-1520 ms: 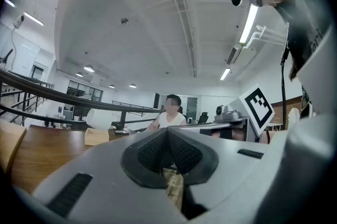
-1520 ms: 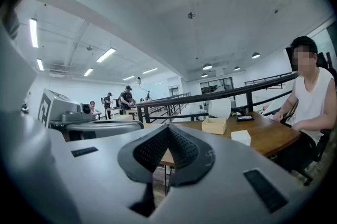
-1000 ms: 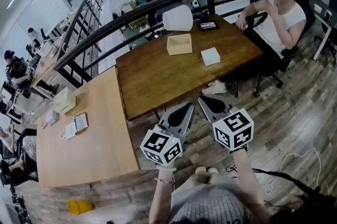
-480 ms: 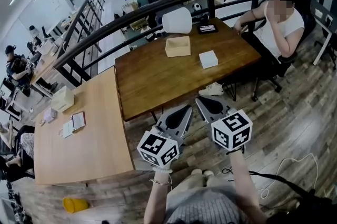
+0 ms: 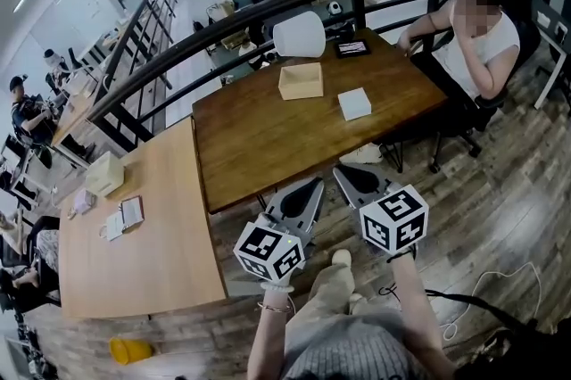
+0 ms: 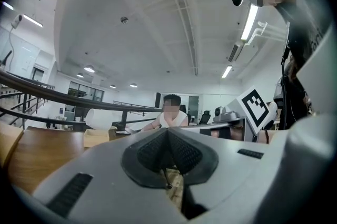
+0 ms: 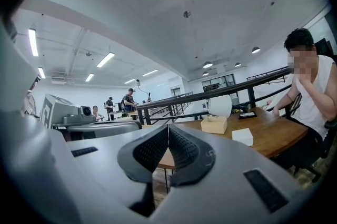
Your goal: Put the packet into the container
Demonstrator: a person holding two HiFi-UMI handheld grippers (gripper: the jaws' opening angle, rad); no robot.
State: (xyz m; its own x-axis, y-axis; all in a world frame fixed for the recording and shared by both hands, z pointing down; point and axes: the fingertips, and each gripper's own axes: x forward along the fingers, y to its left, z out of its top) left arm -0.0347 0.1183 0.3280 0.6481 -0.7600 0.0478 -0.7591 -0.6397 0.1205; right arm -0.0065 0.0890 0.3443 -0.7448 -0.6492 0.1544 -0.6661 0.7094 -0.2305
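Stepping leg (image 5: 326,287) now forward; left claw (image 5: 318,182), right claw (image 5: 340,171) remain closed.

We look steeply down from the head; cameras on left tongs (image 6: 167,131) and right tongs (image 7: 168,128) peer level, sharing the dark worktop (image 5: 268,137).

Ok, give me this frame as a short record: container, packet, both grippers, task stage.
container: open box, upright on the dark table
packet: white, flat on the table, right of the container in the head view, apart from it
left gripper: fingers together, empty, short of the table
right gripper: fingers together, empty, short of the table
stage: packet not yet grasped
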